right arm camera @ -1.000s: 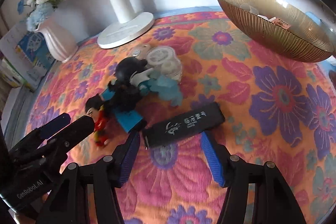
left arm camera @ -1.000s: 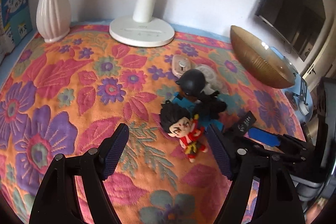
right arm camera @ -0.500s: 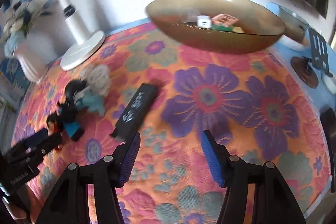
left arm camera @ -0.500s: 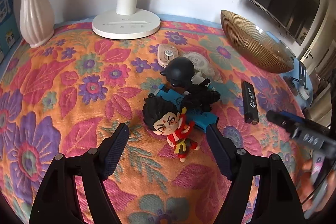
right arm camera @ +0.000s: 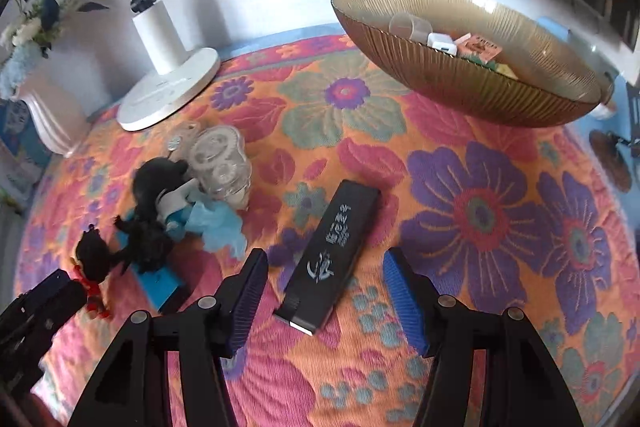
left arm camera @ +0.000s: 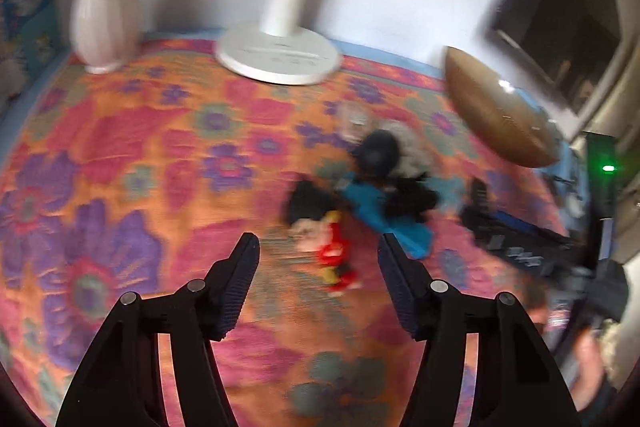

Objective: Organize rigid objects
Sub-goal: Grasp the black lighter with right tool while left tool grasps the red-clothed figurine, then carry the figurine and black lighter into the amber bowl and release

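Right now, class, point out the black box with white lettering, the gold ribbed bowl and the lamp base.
black box (right arm camera: 335,247), right wrist view, on its lettered top face.
gold ribbed bowl (right arm camera: 472,87), right wrist view, on its ribbed outer wall.
lamp base (right arm camera: 168,93), right wrist view, on its flat white disc.

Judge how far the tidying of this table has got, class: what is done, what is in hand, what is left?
Done: the gold bowl already holds a few small items. In hand: nothing is gripped; the right tool stands open around the black stick, and the left tool, jaws just closing, frames the red figurine. Left: both of those and the toy pile.
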`<move>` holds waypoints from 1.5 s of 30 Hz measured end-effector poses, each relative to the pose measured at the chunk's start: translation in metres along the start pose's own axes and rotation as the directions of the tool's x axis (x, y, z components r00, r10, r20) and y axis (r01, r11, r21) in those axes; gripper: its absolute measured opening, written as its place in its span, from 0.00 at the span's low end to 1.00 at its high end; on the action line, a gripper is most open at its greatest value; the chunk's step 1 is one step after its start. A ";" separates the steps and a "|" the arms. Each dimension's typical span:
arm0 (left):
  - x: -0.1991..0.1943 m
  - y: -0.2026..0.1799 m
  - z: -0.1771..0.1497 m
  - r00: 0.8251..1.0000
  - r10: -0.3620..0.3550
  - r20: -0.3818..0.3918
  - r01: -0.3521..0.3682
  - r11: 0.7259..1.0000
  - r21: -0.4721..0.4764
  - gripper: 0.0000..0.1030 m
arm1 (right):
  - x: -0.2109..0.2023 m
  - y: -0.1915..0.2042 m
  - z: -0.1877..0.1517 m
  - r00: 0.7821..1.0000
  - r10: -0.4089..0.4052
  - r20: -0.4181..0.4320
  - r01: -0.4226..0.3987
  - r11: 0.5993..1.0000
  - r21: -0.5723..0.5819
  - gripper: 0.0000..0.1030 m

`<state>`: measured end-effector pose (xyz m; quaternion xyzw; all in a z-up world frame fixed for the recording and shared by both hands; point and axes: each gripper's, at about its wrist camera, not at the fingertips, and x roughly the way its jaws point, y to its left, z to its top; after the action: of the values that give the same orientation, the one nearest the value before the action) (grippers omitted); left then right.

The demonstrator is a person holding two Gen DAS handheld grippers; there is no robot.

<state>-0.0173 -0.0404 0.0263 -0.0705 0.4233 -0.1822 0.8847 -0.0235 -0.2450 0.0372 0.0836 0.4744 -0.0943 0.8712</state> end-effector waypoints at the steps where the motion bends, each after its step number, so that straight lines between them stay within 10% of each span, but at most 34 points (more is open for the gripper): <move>1: 0.004 -0.004 0.001 1.000 -0.001 -0.002 0.001 1.000 0.001 0.59 | 0.001 0.004 0.000 1.000 -0.027 0.007 0.028 0.999 -0.020 0.47; 10: 0.019 -0.007 0.000 0.998 0.059 0.008 -0.059 0.998 0.003 0.28 | -0.013 -0.022 -0.013 0.999 0.046 0.018 -0.044 0.995 -0.088 0.23; 23: -0.015 -0.014 -0.036 0.997 0.083 0.000 -0.083 0.996 0.010 0.26 | -0.049 -0.066 -0.053 0.998 0.059 0.015 -0.057 0.993 -0.105 0.23; 28: -0.005 -0.013 -0.029 0.988 0.152 -0.011 -0.152 0.988 -0.006 0.48 | -0.048 -0.063 -0.057 0.999 0.038 0.010 -0.036 0.989 -0.141 0.24; 33: 0.001 -0.020 -0.025 0.989 0.147 0.013 -0.147 0.989 0.020 0.29 | -0.049 -0.060 -0.060 0.999 0.026 0.039 -0.020 0.987 -0.160 0.23; 37: -0.006 -0.038 -0.026 0.989 0.145 0.035 -0.147 0.986 0.082 0.28 | -0.059 -0.067 -0.061 0.983 0.176 0.061 -0.168 0.979 -0.112 0.23; 45: -0.039 -0.114 0.028 0.983 0.102 0.154 -0.137 0.962 0.236 0.28 | -0.111 -0.079 -0.020 0.964 0.161 0.211 -0.138 0.983 -0.118 0.23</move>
<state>-0.0484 -0.1312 0.1038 0.0526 0.3379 -0.1740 0.9235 -0.1182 -0.3074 0.1151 0.0634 0.3719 -0.0124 0.9260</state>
